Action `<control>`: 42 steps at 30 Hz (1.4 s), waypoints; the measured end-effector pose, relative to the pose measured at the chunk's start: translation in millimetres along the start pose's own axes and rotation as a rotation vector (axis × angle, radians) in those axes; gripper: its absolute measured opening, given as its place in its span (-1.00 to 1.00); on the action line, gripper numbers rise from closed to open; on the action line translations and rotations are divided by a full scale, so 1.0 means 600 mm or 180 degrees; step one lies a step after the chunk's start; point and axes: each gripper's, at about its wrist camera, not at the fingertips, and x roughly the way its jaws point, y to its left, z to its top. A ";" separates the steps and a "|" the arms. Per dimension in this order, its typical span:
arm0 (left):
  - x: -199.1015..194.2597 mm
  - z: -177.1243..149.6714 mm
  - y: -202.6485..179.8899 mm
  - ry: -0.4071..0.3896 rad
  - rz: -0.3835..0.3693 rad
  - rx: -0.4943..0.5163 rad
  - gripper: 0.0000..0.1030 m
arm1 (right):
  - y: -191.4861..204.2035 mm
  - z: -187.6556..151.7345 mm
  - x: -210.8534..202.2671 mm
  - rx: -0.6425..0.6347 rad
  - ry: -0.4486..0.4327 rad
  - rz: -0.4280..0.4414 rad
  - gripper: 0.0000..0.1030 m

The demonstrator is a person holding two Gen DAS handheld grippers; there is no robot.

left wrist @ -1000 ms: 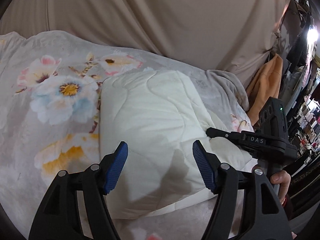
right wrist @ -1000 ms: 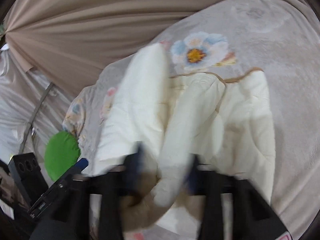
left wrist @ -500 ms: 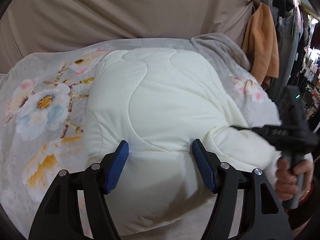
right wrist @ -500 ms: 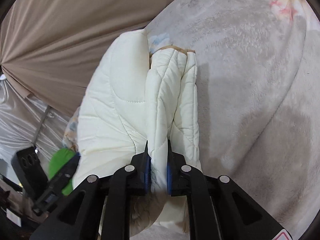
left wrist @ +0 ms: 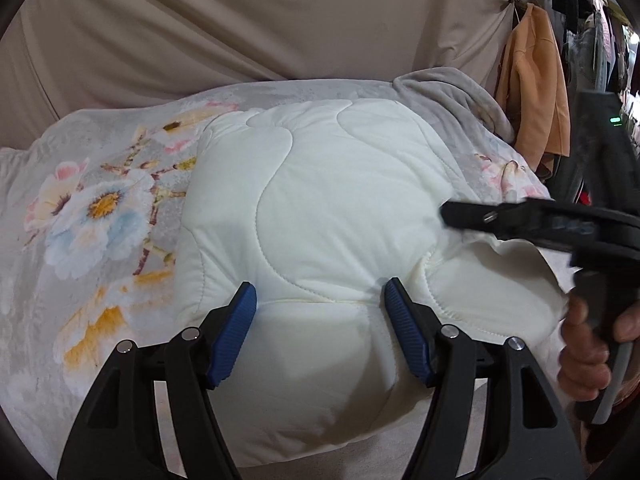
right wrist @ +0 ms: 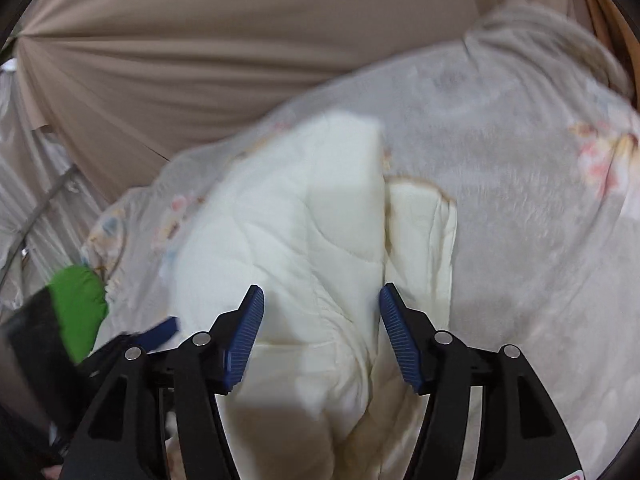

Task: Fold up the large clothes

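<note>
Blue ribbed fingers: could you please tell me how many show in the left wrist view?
2: one blue ribbed finger left of centre, the other right, both against the cream quilted garment.

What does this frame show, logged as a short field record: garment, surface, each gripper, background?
garment: cream quilted garment, folded into a thick bundle
surface: grey floral blanket, under the bundle
left gripper: open, pads either side of the bundle's near edge
right gripper: open, over the bundle
background: beige curtain; orange garment hanging at right
</note>
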 end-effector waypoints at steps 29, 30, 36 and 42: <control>-0.083 0.024 0.030 -0.0415 0.0090 -0.0110 0.45 | 0.089 -0.006 -0.135 -0.0674 -0.0837 -0.0564 -0.68; -0.085 0.030 0.037 -0.0439 0.0098 -0.0138 0.46 | 0.110 0.012 -0.133 -0.0750 -0.0852 -0.0556 -0.69; -0.044 0.068 0.046 -0.0246 0.0111 -0.0215 0.46 | 0.159 0.113 -0.011 -0.0922 -0.0527 -0.0749 -0.71; 0.011 0.051 0.037 -0.0017 0.0012 -0.0212 0.66 | 0.015 0.102 0.108 -0.0342 -0.0120 -0.0857 -0.89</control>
